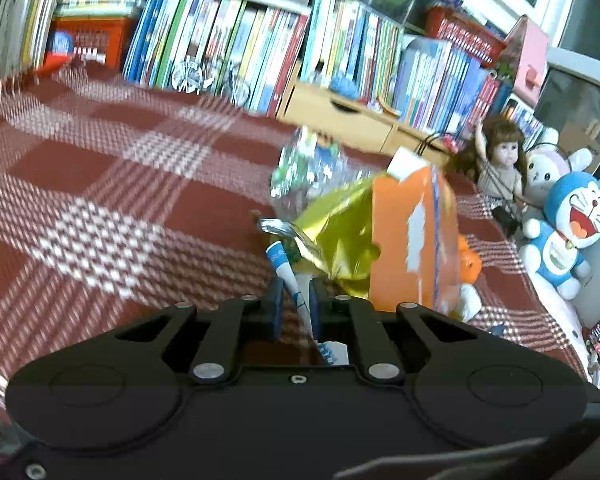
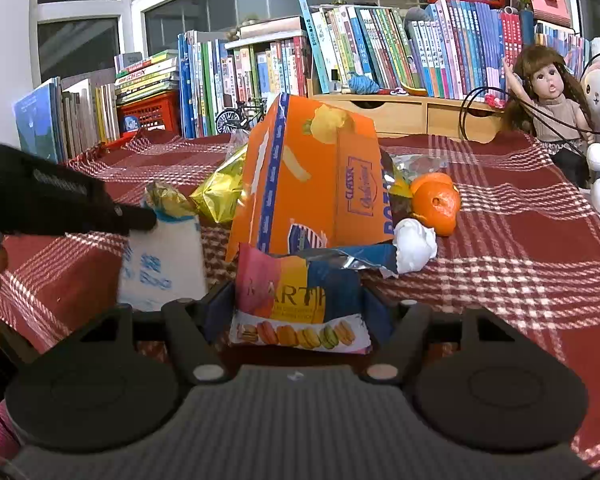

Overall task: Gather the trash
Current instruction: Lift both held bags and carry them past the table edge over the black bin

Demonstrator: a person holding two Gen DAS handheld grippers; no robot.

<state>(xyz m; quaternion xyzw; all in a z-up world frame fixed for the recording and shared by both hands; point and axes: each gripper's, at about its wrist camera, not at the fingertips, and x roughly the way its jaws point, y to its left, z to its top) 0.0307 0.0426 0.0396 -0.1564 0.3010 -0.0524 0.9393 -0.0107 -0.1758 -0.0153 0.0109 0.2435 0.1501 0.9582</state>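
While the orange box (image 2: 312, 176) stands at twelve o'clock on the checked cloth (image 2: 500, 240), the right gripper (image 2: 300, 312) clamps a macaron wrapper (image 2: 300, 304) and the left gripper (image 1: 296, 300) pinches a white packet (image 1: 296, 288)

We see the trash heaped around the orange carton (image 2: 312, 184), which stands tilted, its flaps torn open. Left of the carton a white and blue packet (image 2: 164, 264) is pinched upright at its crumpled top. Behind the carton's left edge lies a crinkled gold foil wrapper (image 2: 220, 196), and beyond that a crushed clear plastic bottle (image 1: 304, 168). In front of the carton a colourful macaron wrapper (image 2: 300, 300) stands upright, torn open at the top. To the carton's right rest orange peel (image 2: 436, 200) and a crumpled white tissue (image 2: 416, 244), touching each other
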